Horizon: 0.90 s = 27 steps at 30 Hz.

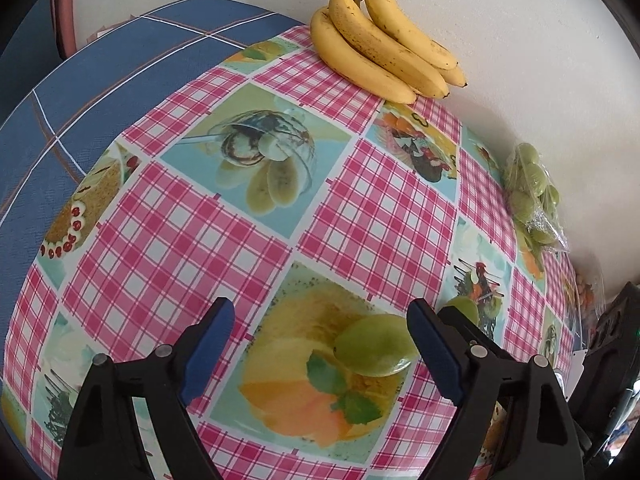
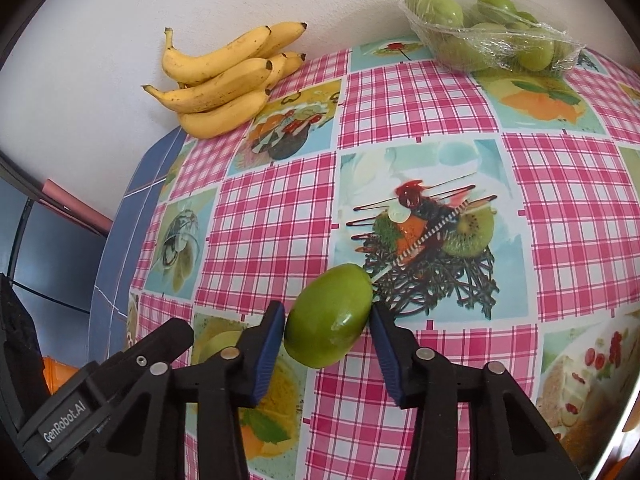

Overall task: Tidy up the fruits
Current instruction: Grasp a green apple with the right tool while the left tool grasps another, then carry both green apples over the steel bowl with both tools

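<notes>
My right gripper is shut on a green fruit, its blue pads against both sides, just above the patterned tablecloth. My left gripper is open and empty; a second green fruit lies on the cloth between its fingers, close to the right finger. That fruit shows partly behind the left gripper in the right wrist view. Another green fruit peeks out behind the right finger. A bunch of bananas lies by the wall. A clear wrapped tray of green fruits stands by the wall.
The table wears a pink checked cloth with dessert pictures. A white wall runs along its far edge. A blue checked surface lies to the left beyond the table. The left gripper's black body sits low left in the right wrist view.
</notes>
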Available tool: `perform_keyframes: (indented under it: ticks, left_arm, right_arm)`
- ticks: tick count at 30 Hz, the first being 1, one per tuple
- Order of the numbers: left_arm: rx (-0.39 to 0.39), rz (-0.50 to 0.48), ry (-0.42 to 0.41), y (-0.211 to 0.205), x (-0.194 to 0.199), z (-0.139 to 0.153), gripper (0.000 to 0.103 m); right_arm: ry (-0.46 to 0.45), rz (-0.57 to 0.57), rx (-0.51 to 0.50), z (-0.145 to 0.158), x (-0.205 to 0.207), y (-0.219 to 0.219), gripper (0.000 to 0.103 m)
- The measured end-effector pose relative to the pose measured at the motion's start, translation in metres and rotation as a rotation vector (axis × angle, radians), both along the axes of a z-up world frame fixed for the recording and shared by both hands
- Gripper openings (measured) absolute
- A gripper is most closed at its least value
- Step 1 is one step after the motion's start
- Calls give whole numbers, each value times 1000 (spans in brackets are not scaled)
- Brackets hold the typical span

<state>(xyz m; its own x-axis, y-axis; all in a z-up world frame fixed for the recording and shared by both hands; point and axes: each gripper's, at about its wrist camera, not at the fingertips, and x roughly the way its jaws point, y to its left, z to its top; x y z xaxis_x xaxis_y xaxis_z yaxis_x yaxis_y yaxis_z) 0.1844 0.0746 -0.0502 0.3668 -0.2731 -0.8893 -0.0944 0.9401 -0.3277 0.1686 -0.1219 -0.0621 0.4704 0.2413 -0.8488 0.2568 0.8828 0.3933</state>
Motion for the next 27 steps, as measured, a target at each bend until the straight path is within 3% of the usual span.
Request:
perform_keyframes:
  ticks: [11, 17, 22, 27]
  left_arm:
    - [-33, -31, 11, -11, 0, -3, 84]
    - [-39, -54, 17, -19, -3, -4, 80]
    - [-48, -75, 35, -28, -5, -10, 78]
    - [-49, -85, 35, -32, -6, -12, 66]
  right_arm:
    - [14, 3, 6, 3, -11, -4, 45]
    - [31, 11, -66, 9, -19, -7, 44]
    - [44, -5, -67, 10, -27, -17, 44]
    - [51, -18, -63, 11, -34, -24, 44]
